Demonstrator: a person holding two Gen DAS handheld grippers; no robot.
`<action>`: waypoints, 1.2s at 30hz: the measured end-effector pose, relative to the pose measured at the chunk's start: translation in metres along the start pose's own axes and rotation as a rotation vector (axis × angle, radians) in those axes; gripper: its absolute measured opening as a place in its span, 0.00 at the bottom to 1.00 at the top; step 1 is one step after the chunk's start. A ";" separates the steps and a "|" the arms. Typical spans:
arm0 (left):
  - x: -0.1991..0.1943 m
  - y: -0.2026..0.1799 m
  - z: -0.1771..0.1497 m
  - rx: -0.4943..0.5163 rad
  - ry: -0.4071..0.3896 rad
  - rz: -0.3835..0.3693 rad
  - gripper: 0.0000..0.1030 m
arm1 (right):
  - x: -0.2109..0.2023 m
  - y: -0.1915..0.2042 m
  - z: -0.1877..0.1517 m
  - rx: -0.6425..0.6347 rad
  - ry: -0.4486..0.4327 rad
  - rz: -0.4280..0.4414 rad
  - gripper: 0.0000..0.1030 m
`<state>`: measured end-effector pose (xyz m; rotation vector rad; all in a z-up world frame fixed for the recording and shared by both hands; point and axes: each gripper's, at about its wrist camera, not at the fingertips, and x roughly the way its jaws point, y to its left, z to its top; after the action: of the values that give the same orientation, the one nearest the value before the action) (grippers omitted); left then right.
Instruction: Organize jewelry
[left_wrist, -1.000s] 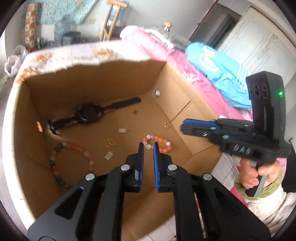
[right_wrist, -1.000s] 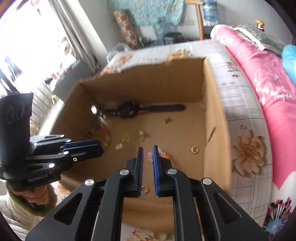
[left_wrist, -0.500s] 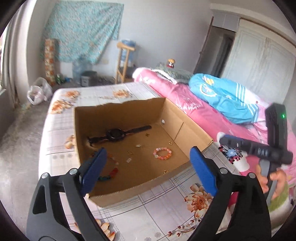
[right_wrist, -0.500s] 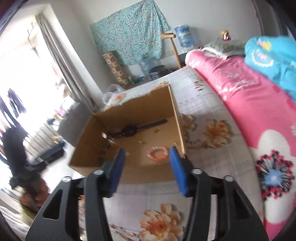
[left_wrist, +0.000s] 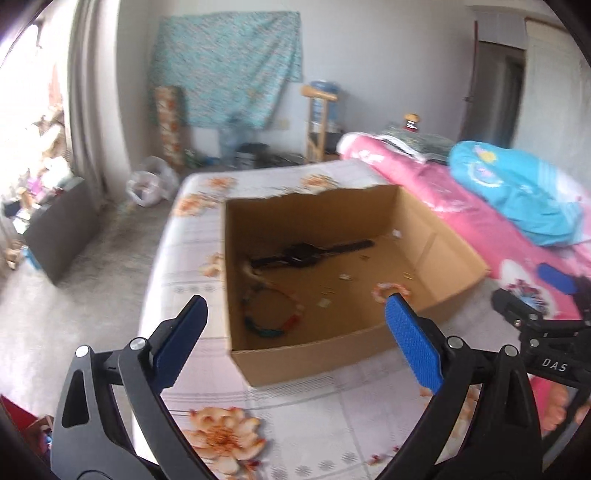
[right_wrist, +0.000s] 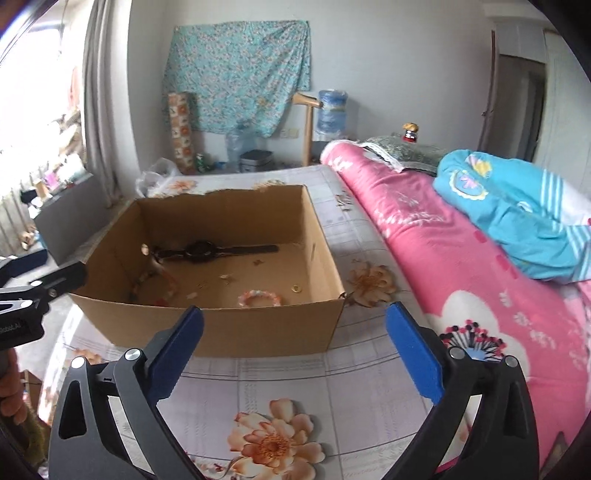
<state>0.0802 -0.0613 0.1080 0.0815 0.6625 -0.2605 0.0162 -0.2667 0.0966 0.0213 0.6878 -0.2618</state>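
An open cardboard box (left_wrist: 306, 354) (right_wrist: 229, 328) stands on the flowered bed sheet. Inside lie a black watch (left_wrist: 306, 254) (right_wrist: 201, 251), an orange-pink bead bracelet (left_wrist: 391, 288) (right_wrist: 258, 297), a multicoloured bead bracelet (left_wrist: 271, 314), a gold ring (right_wrist: 295, 288) and small gold pieces (left_wrist: 345, 277). My left gripper (left_wrist: 295, 301) hangs in front of and above the box, its jaws opening wide with nothing between them. My right gripper (right_wrist: 294, 308) hovers over the box's near wall, jaws also opening, holding nothing. Each gripper shows at the edge of the other's view.
A pink quilt (right_wrist: 443, 258) and a blue blanket (right_wrist: 517, 210) lie to the right of the box. Flowered sheet (right_wrist: 273, 439) stretches in front of the box. A grey cabinet (left_wrist: 59, 236), a plastic bag (left_wrist: 147, 184) and water bottles (right_wrist: 332, 110) stand on the floor beyond.
Both grippers have drawn back and up out of the box and tilted upward. Their jaws have gone from shut to wide apart. The jewelry in the box has stayed in place.
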 end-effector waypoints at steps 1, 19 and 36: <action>0.000 0.000 0.000 0.008 -0.001 0.024 0.91 | -0.001 0.002 -0.001 0.001 -0.007 -0.009 0.94; 0.028 -0.010 -0.014 -0.046 0.199 0.017 0.91 | 0.031 0.000 -0.006 0.054 0.184 0.117 0.94; 0.069 -0.007 -0.023 -0.113 0.372 0.119 0.91 | 0.055 0.005 -0.004 0.029 0.282 0.119 0.94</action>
<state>0.1163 -0.0792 0.0473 0.0609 1.0369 -0.0920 0.0555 -0.2737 0.0582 0.1286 0.9595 -0.1549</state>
